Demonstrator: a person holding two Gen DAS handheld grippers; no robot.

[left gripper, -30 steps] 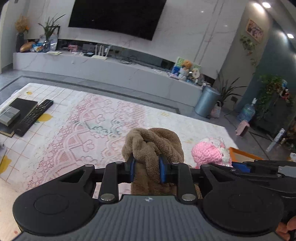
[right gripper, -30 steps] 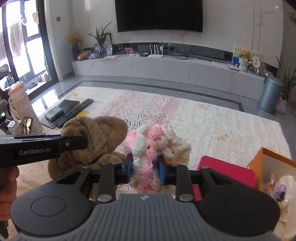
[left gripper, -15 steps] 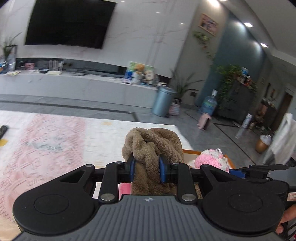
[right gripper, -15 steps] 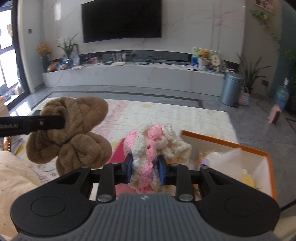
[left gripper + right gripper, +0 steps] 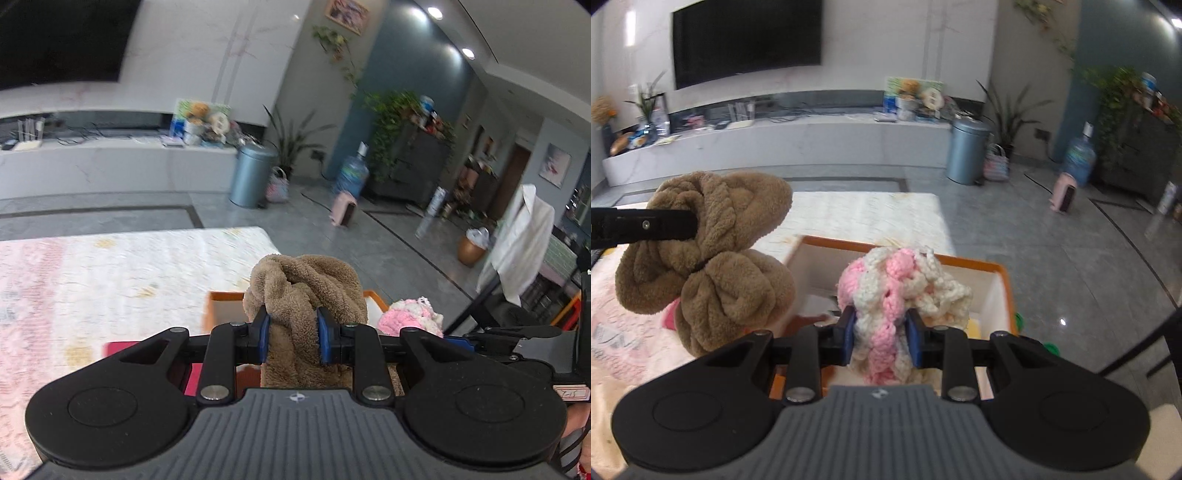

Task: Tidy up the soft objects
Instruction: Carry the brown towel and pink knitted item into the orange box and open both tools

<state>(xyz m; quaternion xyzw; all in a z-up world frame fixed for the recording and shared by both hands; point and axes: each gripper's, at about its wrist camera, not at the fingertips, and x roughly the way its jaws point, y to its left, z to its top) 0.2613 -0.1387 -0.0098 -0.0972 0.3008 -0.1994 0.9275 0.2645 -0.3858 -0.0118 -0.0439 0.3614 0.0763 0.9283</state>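
Landmark: open rectangular box with orange rim and white inner walls point(image 5: 991, 284), standing at the end of the pale pink-patterned cloth surface point(image 5: 92, 273).

Item 1: brown fleecy bow-shaped scrunchie point(image 5: 306, 291). Clenched at its middle between the blue pads of the left gripper point(image 5: 291, 338), carried in the air. In the left wrist view it hangs in front of the box's near-left corner; in the right wrist view it sits to the left of the box, above the cloth.

Item 2: pink-and-cream crocheted yarn scrunchie point(image 5: 905, 291). Grasped between the blue pads of the right gripper point(image 5: 881, 338), raised over the box's open interior, close to its right wall.

Item 3: flat magenta pad point(image 5: 122, 349), lying on the cloth just left of the box.
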